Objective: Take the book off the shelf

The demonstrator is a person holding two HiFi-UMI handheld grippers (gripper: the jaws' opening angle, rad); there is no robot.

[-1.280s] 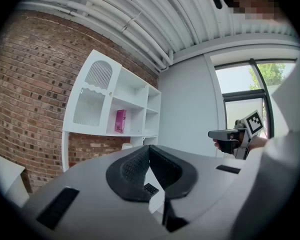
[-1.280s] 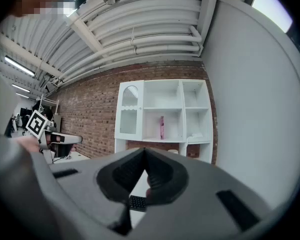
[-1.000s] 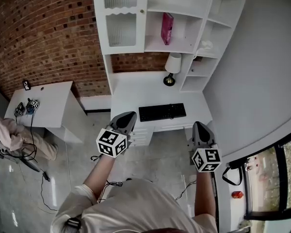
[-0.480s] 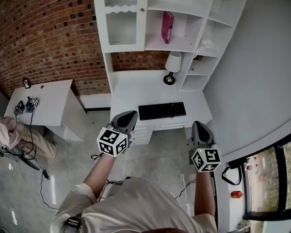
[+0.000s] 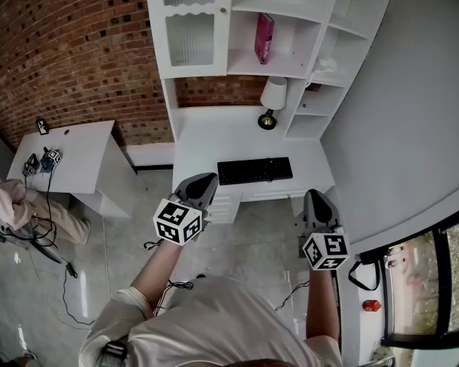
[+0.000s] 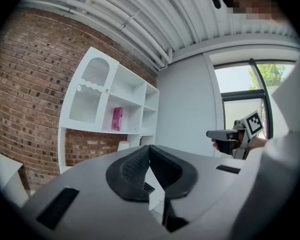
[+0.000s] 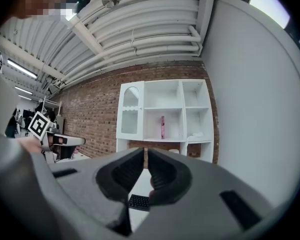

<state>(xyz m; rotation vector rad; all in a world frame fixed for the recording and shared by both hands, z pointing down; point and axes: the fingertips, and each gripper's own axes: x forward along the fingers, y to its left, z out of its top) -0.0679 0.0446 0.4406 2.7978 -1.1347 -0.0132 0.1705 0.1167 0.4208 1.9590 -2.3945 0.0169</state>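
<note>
In the head view the pink book (image 5: 264, 38) stands upright in the middle open compartment of the white shelf (image 5: 245, 73), in the upper centre of the frame, its long axis vertical and its spine toward the room. Both grippers are low in the frame, in front of the surface (image 5: 214, 140) that carries the keyboard (image 5: 255, 170). The left gripper (image 5: 201, 183) is lower left of the book, the right gripper (image 5: 315, 199) lower right, and both are well apart from it. In the left gripper view the jaws meet at their tips with nothing between them. Here the book (image 6: 117, 119) sits above and to the left of the jaw line, so this gripper is not pointed at it. In the right gripper view the jaws are all but together, with only a thin slit between them and nothing in it. The book (image 7: 162, 127) appears almost straight above that slit, just to its right. The right gripper therefore looks the better lined up. The coming reach would likely go forward and up toward the compartment, and the jaws would have to spread before they can close across the book's thin width.
</note>
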